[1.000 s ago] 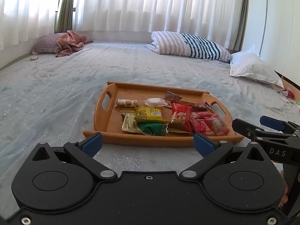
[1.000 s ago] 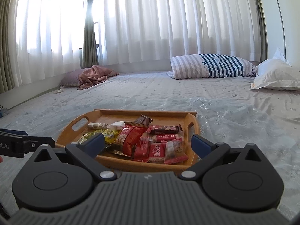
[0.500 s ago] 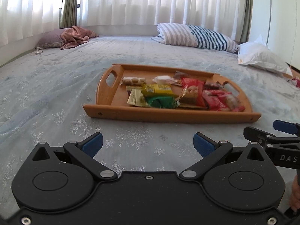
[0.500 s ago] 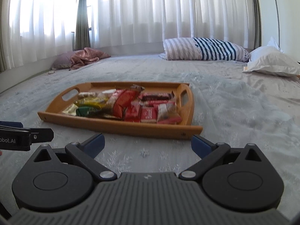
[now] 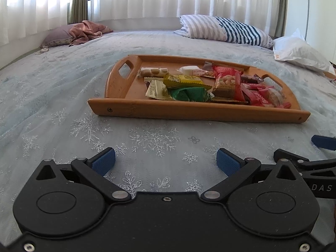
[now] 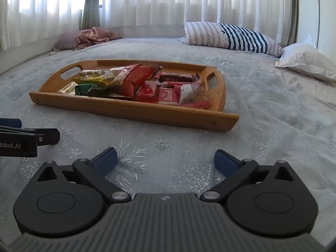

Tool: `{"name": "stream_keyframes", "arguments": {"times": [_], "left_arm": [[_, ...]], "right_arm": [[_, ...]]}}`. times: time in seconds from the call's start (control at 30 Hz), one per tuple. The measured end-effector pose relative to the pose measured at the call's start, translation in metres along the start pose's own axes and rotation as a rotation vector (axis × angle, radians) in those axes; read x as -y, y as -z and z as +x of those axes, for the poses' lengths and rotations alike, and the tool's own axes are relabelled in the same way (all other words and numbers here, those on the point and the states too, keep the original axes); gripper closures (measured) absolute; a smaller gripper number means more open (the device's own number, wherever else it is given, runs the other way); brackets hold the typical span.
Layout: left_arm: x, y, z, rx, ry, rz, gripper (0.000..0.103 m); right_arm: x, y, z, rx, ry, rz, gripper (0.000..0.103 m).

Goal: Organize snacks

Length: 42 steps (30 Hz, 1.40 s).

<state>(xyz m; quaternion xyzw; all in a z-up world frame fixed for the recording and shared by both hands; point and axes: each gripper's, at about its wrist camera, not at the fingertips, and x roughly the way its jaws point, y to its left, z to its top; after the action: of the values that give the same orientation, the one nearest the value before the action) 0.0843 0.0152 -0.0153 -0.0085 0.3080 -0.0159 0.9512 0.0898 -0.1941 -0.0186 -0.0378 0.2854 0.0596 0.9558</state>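
Hovering low over the bed (image 5: 63,96), left tool (image 5: 166,161) and right tool (image 6: 164,159) both gape wide and empty, probably because the snacks (image 5: 189,93) already sit piled in the tray (image 5: 189,111).

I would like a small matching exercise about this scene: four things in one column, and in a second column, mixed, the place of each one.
Things
1. green snack packet
2. Biscoff packet
3. striped pillow
4. pink blanket

Places
A. far left of the bed, near the curtain
B. in the wooden tray, at its right end near the handle
C. far side of the bed, right of the middle
D. in the wooden tray, near its front wall, left of the red packets

Pairs: 1-D, 2-B, 3-C, 4-A
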Motion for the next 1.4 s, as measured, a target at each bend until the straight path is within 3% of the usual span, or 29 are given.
{"name": "stream_keyframes", "arguments": {"times": [1.4], "left_arm": [[-0.0011,0.0050,0.0033,0.009,0.012,0.011,0.000]], "right_arm": [[0.0015,0.0002,0.0003,0.000,-0.002,0.011,0.000]]}}
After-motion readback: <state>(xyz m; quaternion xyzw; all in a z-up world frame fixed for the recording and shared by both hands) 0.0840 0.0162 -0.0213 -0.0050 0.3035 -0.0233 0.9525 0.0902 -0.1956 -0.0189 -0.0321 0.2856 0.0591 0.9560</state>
